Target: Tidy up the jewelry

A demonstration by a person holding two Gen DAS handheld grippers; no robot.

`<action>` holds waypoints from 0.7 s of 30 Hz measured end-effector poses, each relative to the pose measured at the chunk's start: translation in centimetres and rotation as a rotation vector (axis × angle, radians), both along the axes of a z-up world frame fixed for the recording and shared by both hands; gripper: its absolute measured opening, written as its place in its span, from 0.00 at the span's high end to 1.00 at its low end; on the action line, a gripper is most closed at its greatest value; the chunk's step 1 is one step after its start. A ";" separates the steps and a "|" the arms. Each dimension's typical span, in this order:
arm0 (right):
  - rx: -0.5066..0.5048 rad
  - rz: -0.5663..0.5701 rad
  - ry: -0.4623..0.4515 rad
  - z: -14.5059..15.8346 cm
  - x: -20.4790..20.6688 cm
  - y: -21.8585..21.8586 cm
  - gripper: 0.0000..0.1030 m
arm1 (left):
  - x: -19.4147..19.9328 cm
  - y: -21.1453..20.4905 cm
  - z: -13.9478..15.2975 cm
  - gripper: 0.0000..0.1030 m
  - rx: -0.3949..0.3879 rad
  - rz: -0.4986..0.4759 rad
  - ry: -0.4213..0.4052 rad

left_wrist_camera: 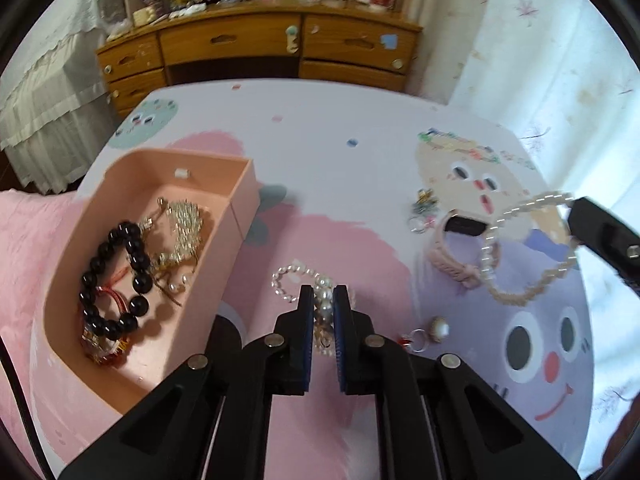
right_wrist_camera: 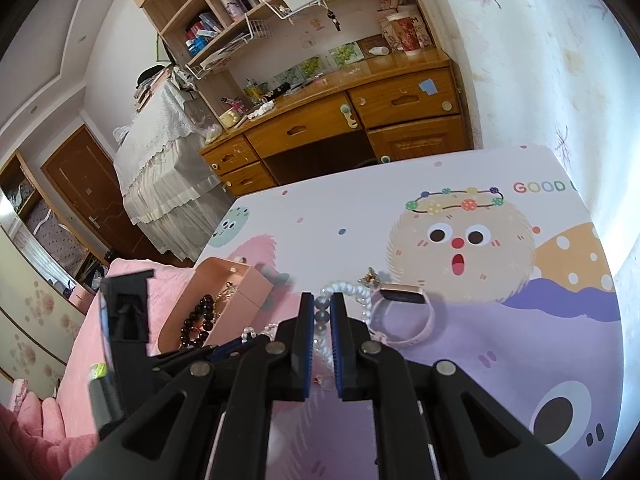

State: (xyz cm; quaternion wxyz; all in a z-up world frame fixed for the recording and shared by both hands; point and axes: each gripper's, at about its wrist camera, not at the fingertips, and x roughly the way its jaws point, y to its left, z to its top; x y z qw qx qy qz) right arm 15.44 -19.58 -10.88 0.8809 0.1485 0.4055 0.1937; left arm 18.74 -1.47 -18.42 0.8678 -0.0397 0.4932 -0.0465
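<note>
Jewelry lies spread over a cartoon-printed table (left_wrist_camera: 320, 128), some of it already in a pink box (left_wrist_camera: 236, 208) at the left of the left wrist view. Inside the box sit a black bead bracelet (left_wrist_camera: 120, 276), a gold chain tangle (left_wrist_camera: 184, 224) beside it, and a red-and-gold bangle (left_wrist_camera: 104, 344) at the lower end.

Moving right, at the lower middle of that view, the left gripper (left_wrist_camera: 323, 300) has its jaws pressed narrow on a small pearl bracelet (left_wrist_camera: 296, 280), part of which loops out past the fingertips toward the upper left. Just right of the gripper a pearl ring (left_wrist_camera: 434, 330) rests on the table. Further right lies a pink watch (left_wrist_camera: 456, 248), with a small gold-and-green trinket (left_wrist_camera: 424, 200) just above it.

At the right edge of the left wrist view, the right gripper (left_wrist_camera: 576, 208) pinches a long pearl necklace (left_wrist_camera: 496, 248), which hangs in a loop in front of the watch. In the right wrist view, the same gripper's jaws are closed tight on the pearls at the lower middle, with the watch to its right and the pink box to its left.
</note>
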 end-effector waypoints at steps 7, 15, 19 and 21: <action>-0.007 -0.006 -0.044 1.5 -0.9 2.2 0.93 | -0.5 1.8 5.1 0.94 -0.041 -0.054 -0.079; -0.004 -0.026 -0.112 3.8 -1.6 5.6 0.93 | -0.5 5.4 11.2 0.93 -0.072 -0.143 -0.169; 0.008 -0.026 -0.147 5.1 -1.6 7.6 0.93 | -0.6 7.6 13.5 0.93 -0.082 -0.160 -0.216; 0.014 -0.024 -0.160 5.5 -1.6 8.7 0.93 | -0.6 8.8 14.5 0.93 -0.083 -0.159 -0.239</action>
